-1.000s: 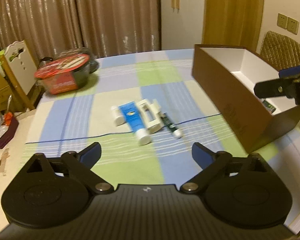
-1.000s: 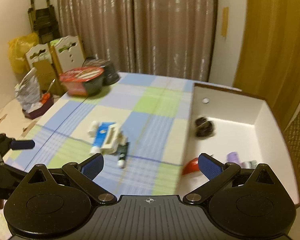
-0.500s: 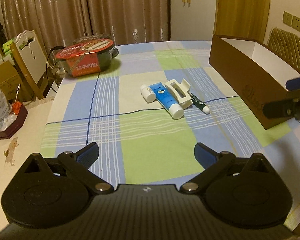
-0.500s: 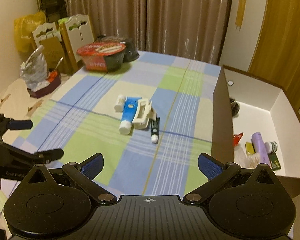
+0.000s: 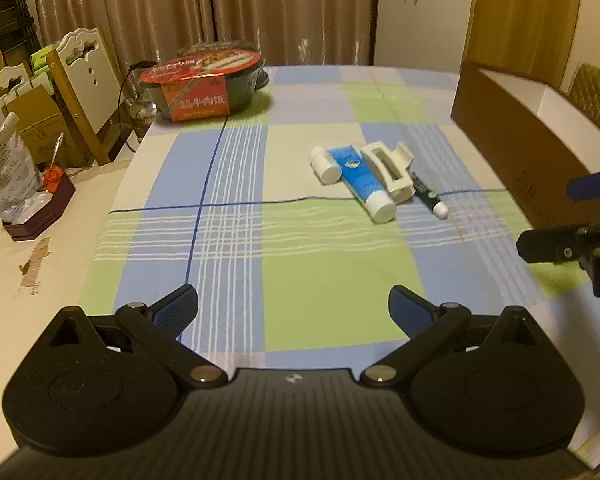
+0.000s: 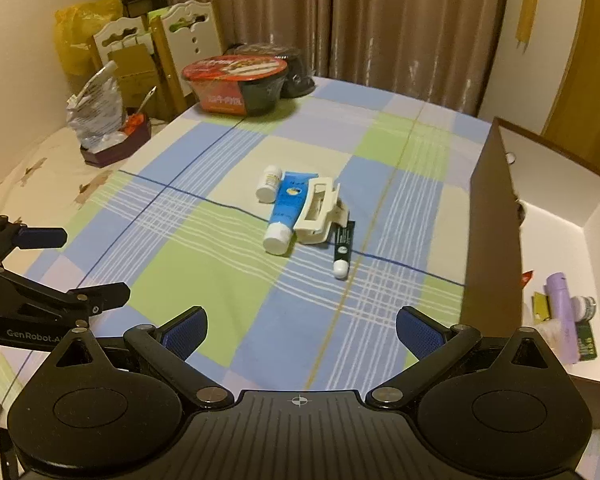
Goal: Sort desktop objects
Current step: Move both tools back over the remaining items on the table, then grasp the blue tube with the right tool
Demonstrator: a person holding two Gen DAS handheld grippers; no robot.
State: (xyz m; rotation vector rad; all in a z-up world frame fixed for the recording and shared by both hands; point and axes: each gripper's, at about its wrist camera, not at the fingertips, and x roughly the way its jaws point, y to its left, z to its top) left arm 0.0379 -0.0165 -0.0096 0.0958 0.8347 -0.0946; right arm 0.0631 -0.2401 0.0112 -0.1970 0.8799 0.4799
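Both my hand-held grippers have pulled back from the box point(image 6: 496, 216), spread and empty.
Four items remain mid-tabletop point(image 5: 324, 288): bottle point(image 5: 325, 164), blue tube point(image 5: 364, 182), white clip point(image 5: 389, 170) lying over it, dark tube point(image 5: 428, 197). Grabbing the clip could drag its touching neighbours. Noodle bowl point(image 5: 204, 84) sits well apart.

Far end of the table, and beyond it.
Noodle bowl point(image 5: 204, 84) sits on the checked tablecloth point(image 5: 300, 292); white chairs point(image 6: 180, 36) stand before brown curtains point(image 6: 400, 20).
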